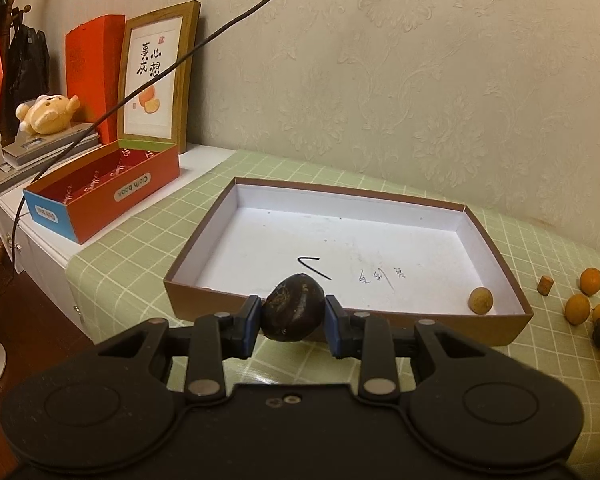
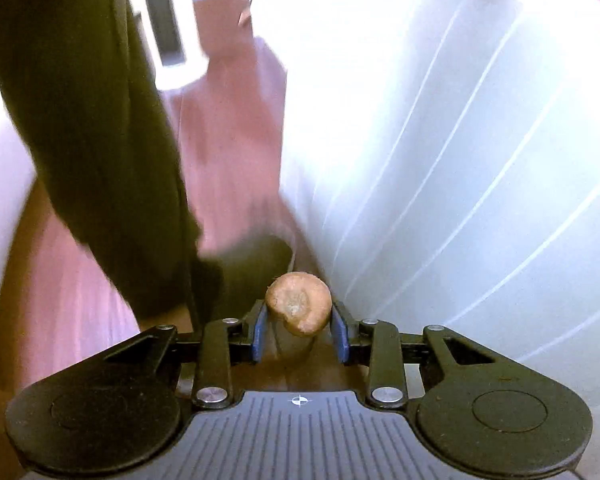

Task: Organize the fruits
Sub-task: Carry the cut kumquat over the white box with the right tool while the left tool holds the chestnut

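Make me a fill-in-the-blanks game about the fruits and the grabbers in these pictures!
1. The left gripper is squeezing a ____-coloured fruit.
2. One tan fruit already sits inside the shallow ____.
3. The round orange fruits lie on the green checked ____.
4. The right gripper holds a ____-coloured fruit.

Missing words: dark; box; tablecloth; tan

Between the blue finger pads (image 1: 250,326) sits a glossy dark brown fruit (image 1: 293,306). Beyond them, a brown-walled, white-floored box (image 1: 496,248) holds a tan fruit (image 1: 480,300) on a pale green tablecloth (image 1: 140,256) gridded white. Orange fruits (image 1: 591,281) lie right. The other pads pinch a tan-brown fruit (image 2: 299,303).
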{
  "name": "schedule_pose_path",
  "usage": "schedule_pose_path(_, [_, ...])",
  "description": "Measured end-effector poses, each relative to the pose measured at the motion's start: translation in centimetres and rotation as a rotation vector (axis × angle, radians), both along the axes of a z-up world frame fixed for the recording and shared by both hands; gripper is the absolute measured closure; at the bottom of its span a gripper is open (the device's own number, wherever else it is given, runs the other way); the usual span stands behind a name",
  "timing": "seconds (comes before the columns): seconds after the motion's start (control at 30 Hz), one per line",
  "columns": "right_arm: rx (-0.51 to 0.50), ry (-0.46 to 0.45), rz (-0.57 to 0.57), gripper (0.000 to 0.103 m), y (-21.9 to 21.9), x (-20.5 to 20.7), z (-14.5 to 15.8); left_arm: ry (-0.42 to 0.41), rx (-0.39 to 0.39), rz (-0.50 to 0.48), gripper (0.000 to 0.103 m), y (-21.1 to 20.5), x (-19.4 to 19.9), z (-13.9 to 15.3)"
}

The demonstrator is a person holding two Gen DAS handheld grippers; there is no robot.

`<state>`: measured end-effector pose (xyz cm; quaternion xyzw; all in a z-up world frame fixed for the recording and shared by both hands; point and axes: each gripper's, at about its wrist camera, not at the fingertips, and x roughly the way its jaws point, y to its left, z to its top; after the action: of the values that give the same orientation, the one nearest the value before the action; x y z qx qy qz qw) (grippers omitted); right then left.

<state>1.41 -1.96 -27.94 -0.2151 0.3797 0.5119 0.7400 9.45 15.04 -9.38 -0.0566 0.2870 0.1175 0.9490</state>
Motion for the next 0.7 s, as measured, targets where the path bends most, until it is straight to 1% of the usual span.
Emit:
schedule_pose_path(0.03, [0.031, -0.020, -0.026, 0.069, -0.4, 0.0, 2.1, 0.001, -0.005, 0.002, 0.079, 0.1, -0.1, 0.1])
schedule_pose_path(0.1, [0.083, -0.045, -0.075, 0.069, -1.2, 0.3, 5.2, 0.004, -0.009, -0.002, 0.079, 0.2, -0.2, 0.4])
schedule_pose_path(0.2, [0.151, -0.094, -0.154, 0.069, -2.3, 1.0, 9.0, 0.001, -0.009, -0.018, 0.079, 0.0, -0.4, 1.1])
schedule_pose_path(0.33, [0.231, -0.150, -0.246, 0.069, -3.3, 2.0, 12.6, -0.011, -0.001, -0.044, 0.079, -0.4, -0.5, 2.3])
schedule_pose_path(0.47, [0.316, -0.189, -0.327, 0.069, -4.2, 3.2, 15.8, -0.032, 0.046, -0.067, 0.079, -0.6, -1.0, 3.7])
schedule_pose_path(0.53, [0.348, -0.223, -0.360, 0.069, -4.9, 3.6, 17.7, -0.042, 0.055, -0.071, 0.079, -0.6, -1.3, 4.1])
schedule_pose_path(0.7, [0.406, -0.272, -0.427, 0.069, -6.3, 4.7, 19.9, -0.042, 0.044, -0.065, 0.079, -1.0, -1.5, 3.8])
